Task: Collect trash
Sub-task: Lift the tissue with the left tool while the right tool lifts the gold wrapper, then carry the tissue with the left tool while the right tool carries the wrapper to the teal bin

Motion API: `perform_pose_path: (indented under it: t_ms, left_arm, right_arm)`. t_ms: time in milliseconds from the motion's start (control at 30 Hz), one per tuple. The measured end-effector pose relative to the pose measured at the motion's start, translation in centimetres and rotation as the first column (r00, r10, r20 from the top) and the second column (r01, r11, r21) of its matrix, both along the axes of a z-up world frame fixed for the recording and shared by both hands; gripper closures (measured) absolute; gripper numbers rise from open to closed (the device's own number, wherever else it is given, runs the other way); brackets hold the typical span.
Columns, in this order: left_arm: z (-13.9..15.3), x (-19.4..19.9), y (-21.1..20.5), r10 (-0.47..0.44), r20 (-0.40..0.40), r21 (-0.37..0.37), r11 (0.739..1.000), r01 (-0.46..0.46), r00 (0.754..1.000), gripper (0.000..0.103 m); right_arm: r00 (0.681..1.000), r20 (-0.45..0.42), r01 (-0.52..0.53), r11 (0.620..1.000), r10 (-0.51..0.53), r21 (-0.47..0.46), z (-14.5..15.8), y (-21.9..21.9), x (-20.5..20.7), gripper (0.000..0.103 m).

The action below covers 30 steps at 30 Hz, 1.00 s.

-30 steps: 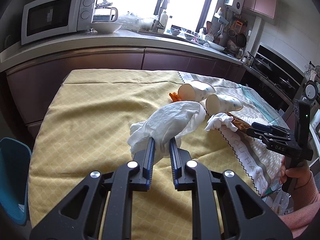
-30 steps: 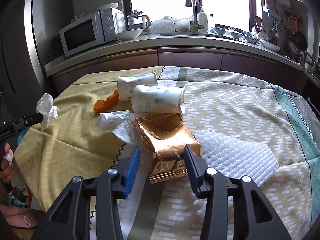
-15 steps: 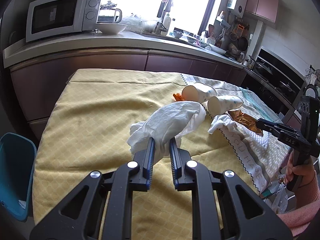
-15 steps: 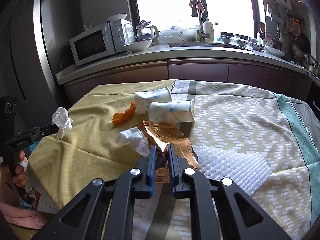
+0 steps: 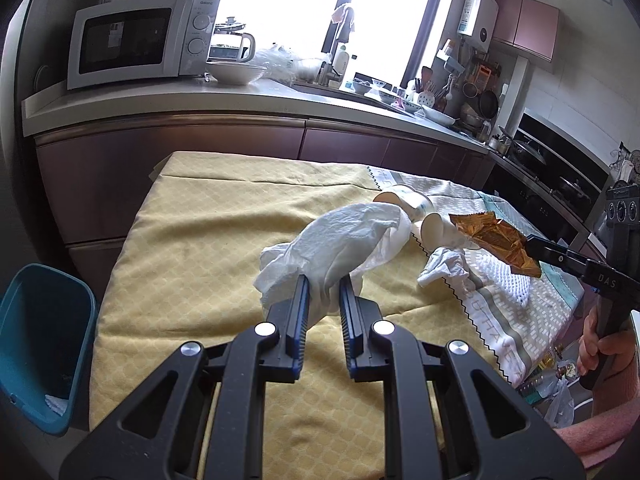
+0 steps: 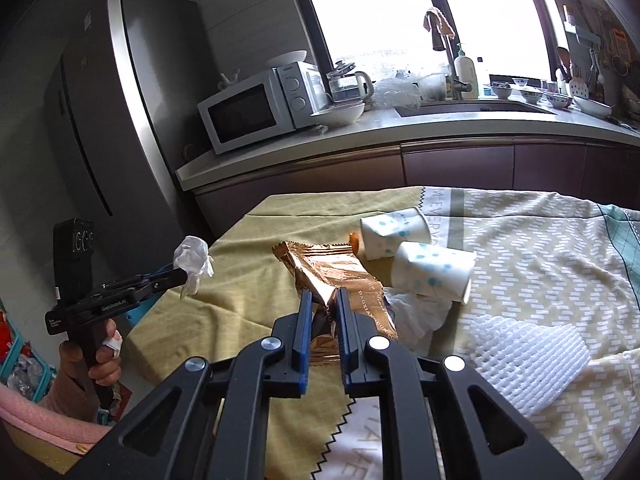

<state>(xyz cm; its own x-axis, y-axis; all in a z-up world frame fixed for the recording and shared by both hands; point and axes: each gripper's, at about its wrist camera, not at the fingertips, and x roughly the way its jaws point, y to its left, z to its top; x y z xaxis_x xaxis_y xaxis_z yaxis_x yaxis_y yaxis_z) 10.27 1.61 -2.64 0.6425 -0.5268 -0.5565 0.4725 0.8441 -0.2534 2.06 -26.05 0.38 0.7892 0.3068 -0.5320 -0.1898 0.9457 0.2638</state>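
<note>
My left gripper [image 5: 324, 284] is shut on a crumpled white tissue [image 5: 344, 240] and holds it above the yellow cloth; it shows small in the right wrist view [image 6: 193, 258]. My right gripper [image 6: 323, 300] is shut on a copper foil wrapper [image 6: 332, 272], lifted off the table; the wrapper also shows in the left wrist view [image 5: 494, 240]. Two dotted paper cups [image 6: 432, 272] lie on their sides, with an orange peel [image 6: 353, 239] behind them. Another white tissue [image 5: 446, 266] lies on the cloth.
A teal bin [image 5: 38, 344] stands on the floor left of the table. A white mesh foam sheet [image 6: 528, 364] lies on the patterned cloth. The counter behind holds a microwave [image 5: 136, 46], a bowl and a kettle. A fridge [image 6: 116, 120] stands at left.
My right gripper closed on the foil wrapper and lifted it off the table. My left gripper kept hold of the tissue and drew back leftward toward the bin side.
</note>
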Motion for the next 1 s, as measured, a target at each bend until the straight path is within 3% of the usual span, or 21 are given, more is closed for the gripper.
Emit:
perform_pose_path:
  t_ms: [500,1000]
  left_arm:
    - [1.5,-2.3,5.0,0.11,0.036,0.001,0.994,-0.111,0.993,0.087]
    - [2.2,-3.8,13.0,0.301,0.052,0.009,0.953,-0.302,0.952,0.087]
  right_arm:
    - [0.971,0.015,-0.24,0.968,0.24,0.071,-0.5,8.2,4.3,0.092]
    - [0.898,0.024,-0.44,0.896,0.439,0.065,0.2,16.1,7.5,0.092]
